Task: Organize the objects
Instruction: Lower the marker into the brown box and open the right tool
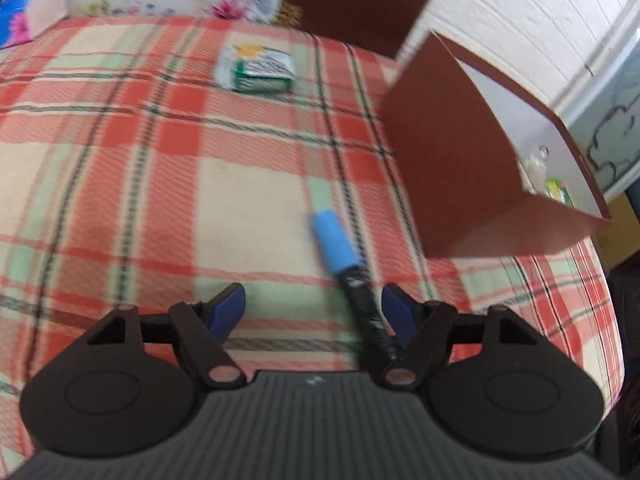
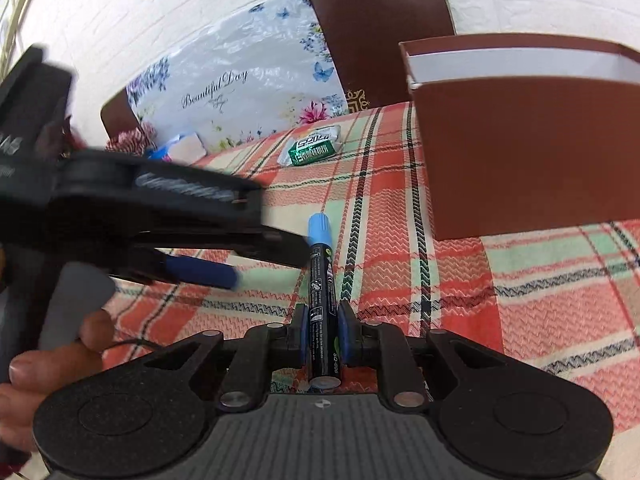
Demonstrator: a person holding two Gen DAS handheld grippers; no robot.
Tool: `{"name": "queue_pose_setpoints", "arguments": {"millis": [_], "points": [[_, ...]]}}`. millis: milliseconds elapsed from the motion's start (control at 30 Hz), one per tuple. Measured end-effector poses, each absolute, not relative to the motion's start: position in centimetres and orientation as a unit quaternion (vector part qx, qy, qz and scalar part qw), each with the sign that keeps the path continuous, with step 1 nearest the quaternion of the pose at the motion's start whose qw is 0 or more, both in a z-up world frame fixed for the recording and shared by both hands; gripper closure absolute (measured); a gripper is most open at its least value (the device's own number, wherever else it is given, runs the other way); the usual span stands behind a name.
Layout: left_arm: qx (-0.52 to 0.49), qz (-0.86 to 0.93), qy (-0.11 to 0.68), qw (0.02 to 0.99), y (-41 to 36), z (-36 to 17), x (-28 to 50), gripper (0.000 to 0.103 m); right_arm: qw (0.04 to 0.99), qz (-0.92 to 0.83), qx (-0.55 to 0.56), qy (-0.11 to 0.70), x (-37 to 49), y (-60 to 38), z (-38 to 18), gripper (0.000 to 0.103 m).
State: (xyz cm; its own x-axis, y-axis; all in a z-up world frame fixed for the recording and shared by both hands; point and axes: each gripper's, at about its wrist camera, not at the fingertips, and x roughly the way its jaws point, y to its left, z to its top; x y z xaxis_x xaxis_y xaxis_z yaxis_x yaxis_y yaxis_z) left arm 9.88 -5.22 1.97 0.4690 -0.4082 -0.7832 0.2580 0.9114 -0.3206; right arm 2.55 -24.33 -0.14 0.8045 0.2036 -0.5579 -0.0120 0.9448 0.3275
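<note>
Plaid cloth (image 1: 160,184): covers the whole work surface, soft and uneven.
Brown box (image 2: 520,152): open-topped, on the right, far of the marker; small items already lie inside.
Left gripper (image 1: 312,308): jaws spread, nothing between them, hanging just left of the marker.
Right gripper (image 2: 323,332): pressed together on the marker's black barrel near its tail end.
Marker (image 2: 320,280): blue cap pointing far, towards the green packet (image 2: 314,146).
Risk, grip: held close to one end, so the marker could swing or slip on lifting.
Risk, crowding: the left gripper could knock the cap.
Risk, box: the long marker might catch the box's near wall.
</note>
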Motion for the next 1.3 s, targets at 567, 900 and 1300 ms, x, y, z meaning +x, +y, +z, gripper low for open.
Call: {"name": "queue_pose_setpoints", "arguments": {"millis": [567,900,1300], "points": [[-0.024,-0.283,0.338,0.897,-14.0,14.4,10.9,0.077,0.987,0.011,0.112,0.114,1.3,-27.4,7.9,0.086],[0.040,-0.258,0.351,0.899,-21.2,11.0,18.4,0.077,0.974,-0.066,0.146,0.162,9.6,-30.9,6.5,0.083],[-0.014,-0.254,0.275,0.927,-12.3,12.9,12.5,0.069,0.993,-0.056,0.065,0.079,0.9,-26.4,7.8,0.067]]}}
